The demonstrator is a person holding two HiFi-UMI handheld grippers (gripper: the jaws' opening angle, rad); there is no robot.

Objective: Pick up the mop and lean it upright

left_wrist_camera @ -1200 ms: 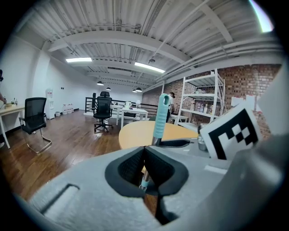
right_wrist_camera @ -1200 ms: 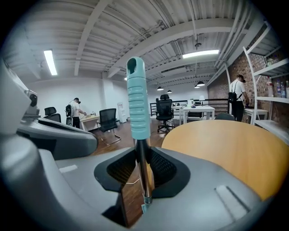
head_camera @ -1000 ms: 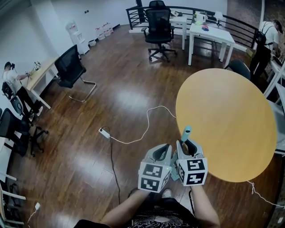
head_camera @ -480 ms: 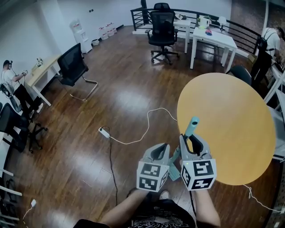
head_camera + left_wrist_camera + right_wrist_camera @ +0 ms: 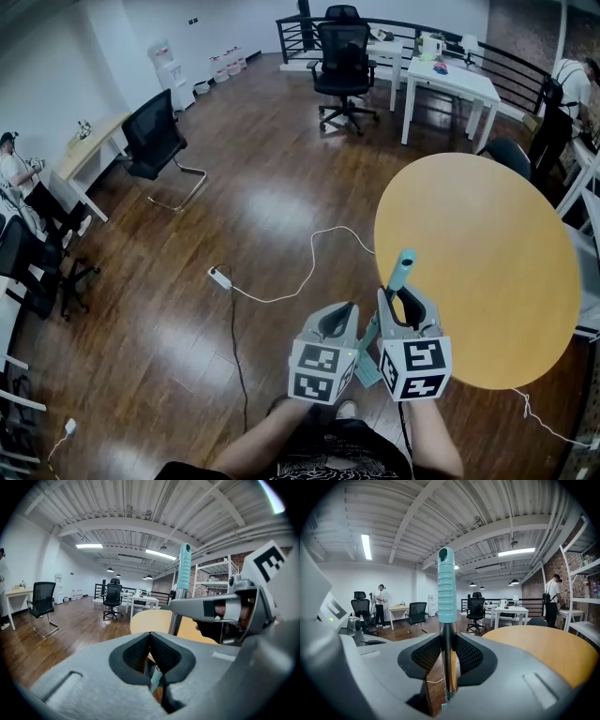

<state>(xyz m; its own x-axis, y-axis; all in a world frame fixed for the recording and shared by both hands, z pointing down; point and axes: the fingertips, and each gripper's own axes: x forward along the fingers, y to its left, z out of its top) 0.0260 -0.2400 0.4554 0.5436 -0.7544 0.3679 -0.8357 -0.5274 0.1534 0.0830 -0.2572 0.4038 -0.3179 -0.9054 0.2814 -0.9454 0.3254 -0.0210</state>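
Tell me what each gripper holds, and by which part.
The right gripper clamps the mop by its metal shaft, just below the teal handgrip. The left gripper has its fingers shut together, apparently holding nothing.

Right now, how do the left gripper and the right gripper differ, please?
The right gripper is clamped on the upright mop handle; the left gripper has jaws together beside it. The right gripper is by the round table; the left gripper is over floor. Both point forward, side by side.
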